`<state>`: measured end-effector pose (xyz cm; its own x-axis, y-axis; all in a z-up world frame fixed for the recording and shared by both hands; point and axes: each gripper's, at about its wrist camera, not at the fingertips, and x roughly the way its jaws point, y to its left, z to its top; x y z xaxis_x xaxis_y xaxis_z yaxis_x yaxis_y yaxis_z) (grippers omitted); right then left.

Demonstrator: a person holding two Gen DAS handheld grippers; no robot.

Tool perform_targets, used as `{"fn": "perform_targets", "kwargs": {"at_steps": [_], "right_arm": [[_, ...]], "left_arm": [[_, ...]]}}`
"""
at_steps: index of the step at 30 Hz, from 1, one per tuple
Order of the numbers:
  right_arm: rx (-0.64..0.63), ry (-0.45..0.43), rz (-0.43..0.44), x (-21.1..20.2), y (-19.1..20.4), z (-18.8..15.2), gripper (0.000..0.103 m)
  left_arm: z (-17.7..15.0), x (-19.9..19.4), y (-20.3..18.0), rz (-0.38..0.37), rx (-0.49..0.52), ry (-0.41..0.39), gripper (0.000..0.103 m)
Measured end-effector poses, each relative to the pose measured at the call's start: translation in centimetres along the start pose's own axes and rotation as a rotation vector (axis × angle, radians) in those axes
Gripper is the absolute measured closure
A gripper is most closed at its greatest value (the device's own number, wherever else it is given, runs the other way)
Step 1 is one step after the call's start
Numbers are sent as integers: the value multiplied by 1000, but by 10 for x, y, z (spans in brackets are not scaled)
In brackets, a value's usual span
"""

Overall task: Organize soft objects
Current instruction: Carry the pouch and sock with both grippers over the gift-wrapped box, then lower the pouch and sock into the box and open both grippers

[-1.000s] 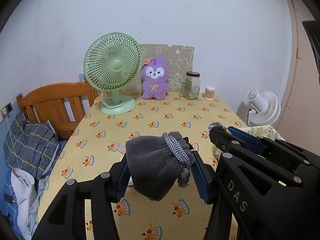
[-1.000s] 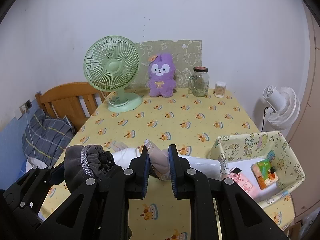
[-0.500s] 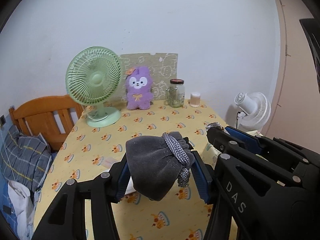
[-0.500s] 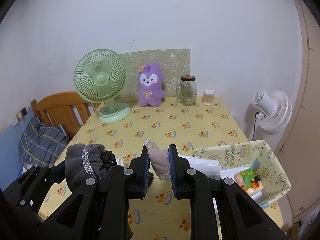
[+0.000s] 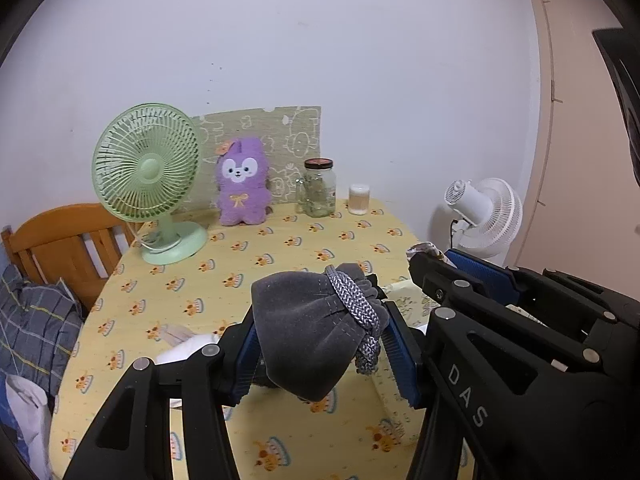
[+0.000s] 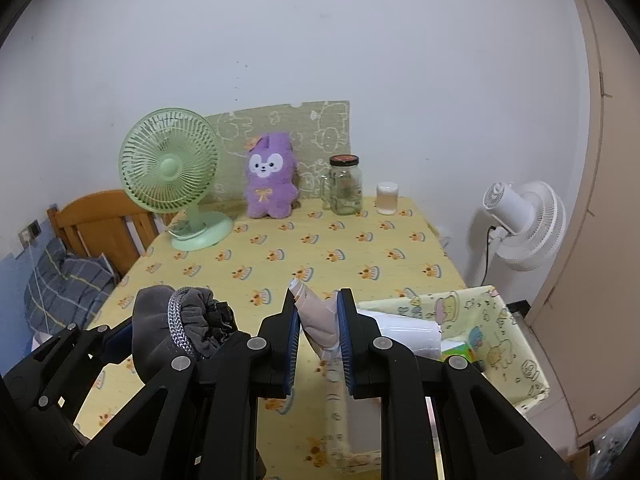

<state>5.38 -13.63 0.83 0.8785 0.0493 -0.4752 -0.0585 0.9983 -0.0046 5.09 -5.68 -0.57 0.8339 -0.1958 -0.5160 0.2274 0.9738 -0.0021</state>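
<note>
My left gripper (image 5: 320, 344) is shut on a grey velvet drawstring pouch (image 5: 308, 336) with a braided grey cord, held above the yellow tablecloth (image 5: 280, 256). The same pouch (image 6: 160, 328) shows at the lower left of the right wrist view. My right gripper (image 6: 318, 316) is shut on a beige soft cloth item (image 6: 318, 320), lifted over the table's near part. Just right of it stands a yellow cartoon-print fabric basket (image 6: 516, 344) holding white paper and a green packet. A purple plush toy (image 6: 270, 186) sits upright at the table's far edge.
A green desk fan (image 6: 176, 188), a lidded glass jar (image 6: 345, 186) and a small white cup (image 6: 387, 199) line the far edge by the wall. A wooden chair (image 6: 100, 224) with checked cloth stands left. A white floor fan (image 6: 520, 224) stands right. White items (image 5: 188, 350) lie under the left gripper.
Both grippers have drawn back from the far wall and shifted toward the basket side, still carrying the pouch and the beige item; fan and plush look smaller and further left.
</note>
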Motion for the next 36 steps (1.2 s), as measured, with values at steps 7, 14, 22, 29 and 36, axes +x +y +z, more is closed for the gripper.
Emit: {"fn": "perform_targets", "kwargs": {"at_steps": [7, 14, 22, 29, 36], "right_arm": [[11, -6, -26, 0, -22, -3, 82], [24, -1, -52, 5, -44, -6, 82], [43, 3, -65, 11, -66, -10, 82], [67, 13, -76, 19, -86, -14, 82], [90, 29, -82, 27, -101, -20, 82]], "left_arm": [[2, 8, -21, -26, 14, -2, 45], [1, 22, -39, -57, 16, 23, 45], [0, 35, -59, -63, 40, 33, 45], [0, 51, -72, -73, 58, 50, 45], [-3, 65, -86, -86, 79, 72, 45]]}}
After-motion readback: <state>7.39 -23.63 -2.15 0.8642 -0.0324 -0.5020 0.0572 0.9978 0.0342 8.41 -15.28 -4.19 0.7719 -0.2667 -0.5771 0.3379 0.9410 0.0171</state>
